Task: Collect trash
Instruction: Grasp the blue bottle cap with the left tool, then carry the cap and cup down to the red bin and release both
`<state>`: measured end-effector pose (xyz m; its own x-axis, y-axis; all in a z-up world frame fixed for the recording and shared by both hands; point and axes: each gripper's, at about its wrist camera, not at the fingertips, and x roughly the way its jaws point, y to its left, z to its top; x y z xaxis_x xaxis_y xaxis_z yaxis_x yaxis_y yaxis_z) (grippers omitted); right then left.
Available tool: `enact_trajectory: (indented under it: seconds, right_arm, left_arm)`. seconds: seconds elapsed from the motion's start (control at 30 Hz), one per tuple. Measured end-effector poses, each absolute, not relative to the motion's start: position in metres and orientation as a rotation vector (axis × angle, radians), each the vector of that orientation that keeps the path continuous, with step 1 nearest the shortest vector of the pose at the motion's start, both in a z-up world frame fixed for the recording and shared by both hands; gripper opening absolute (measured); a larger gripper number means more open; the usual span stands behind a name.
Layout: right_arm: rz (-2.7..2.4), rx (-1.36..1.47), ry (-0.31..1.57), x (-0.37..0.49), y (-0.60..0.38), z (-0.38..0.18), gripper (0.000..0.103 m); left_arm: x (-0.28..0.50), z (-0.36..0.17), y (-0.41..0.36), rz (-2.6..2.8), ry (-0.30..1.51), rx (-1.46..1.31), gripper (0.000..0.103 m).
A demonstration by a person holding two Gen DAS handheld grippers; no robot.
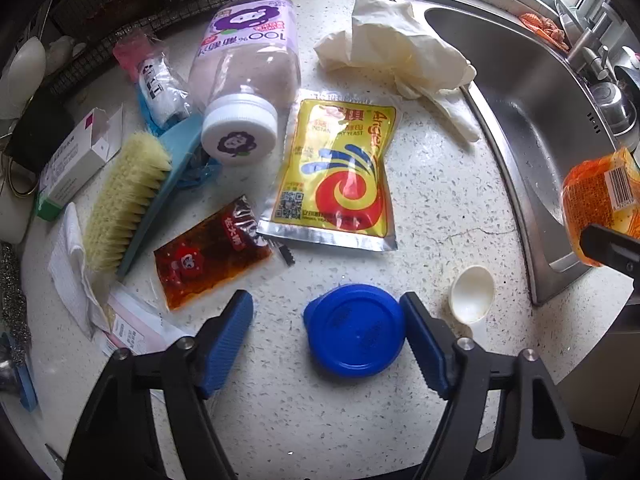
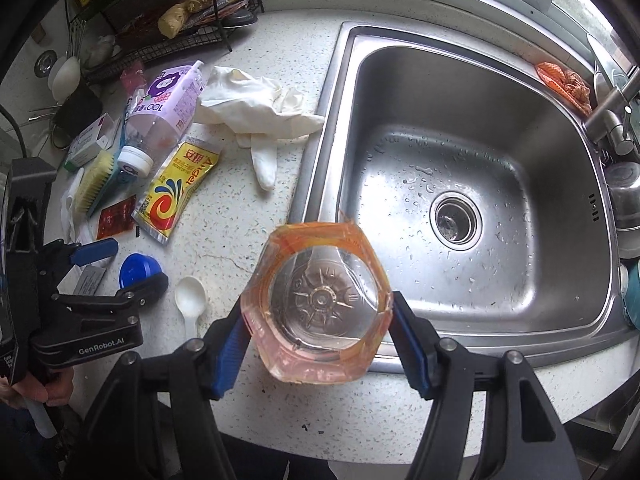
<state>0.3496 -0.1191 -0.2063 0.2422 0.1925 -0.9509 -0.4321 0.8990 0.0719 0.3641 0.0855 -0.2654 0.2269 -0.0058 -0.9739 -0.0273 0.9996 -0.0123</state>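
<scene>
My left gripper is open just above the counter, with a blue plastic lid lying flat between its fingers, against the right finger. Beyond it lie a yellow yeast packet, a red sauce sachet, a purple-labelled bottle on its side, a white glove and a white plastic spoon. My right gripper is shut on a clear orange-labelled bottle, held over the counter's front edge by the sink; it also shows in the left wrist view.
A steel sink fills the right side. A scrub brush, a small carton, paper scraps and a wire rack crowd the counter's left and back. The left gripper appears in the right wrist view.
</scene>
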Motion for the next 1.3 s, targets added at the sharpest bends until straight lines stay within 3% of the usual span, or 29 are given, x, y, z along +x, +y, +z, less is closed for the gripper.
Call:
enact_trajectory:
  seconds: [0.03,0.1,0.2,0.4,0.87,1.07,1.3]
  right_arm:
    - [0.433,-0.220,1.255,0.350,-0.118,-0.206,0.063]
    - [0.434,-0.218,1.249,0.348,-0.119,-0.205,0.063]
    - [0.438,-0.203,1.239,0.345,-0.120,-0.201,0.063]
    - [0.450,-0.181,1.219,0.333,-0.128,-0.191,0.063]
    - [0.460,-0.114,1.105,0.257,-0.207,-0.140,0.063]
    - [0.412,-0.084,1.110,0.210,-0.273,-0.148,0.063]
    - [0.312,-0.053,1.152,0.169,-0.335,-0.175,0.063]
  left_arm:
    - [0.365,-0.264,0.084,0.012,1.336,-0.027,0.062]
    - [0.364,-0.263,0.078,0.006,1.326,-0.026,0.044]
    - [0.365,-0.263,0.070,0.016,1.320,-0.016,0.042]
    - [0.346,-0.247,0.057,0.011,1.296,-0.041,0.042]
    - [0.263,-0.153,-0.018,-0.077,1.170,-0.029,0.042]
    - [0.216,-0.154,-0.079,-0.150,1.178,-0.019,0.042]
    - [0.183,-0.194,-0.148,-0.249,1.249,-0.012,0.042]
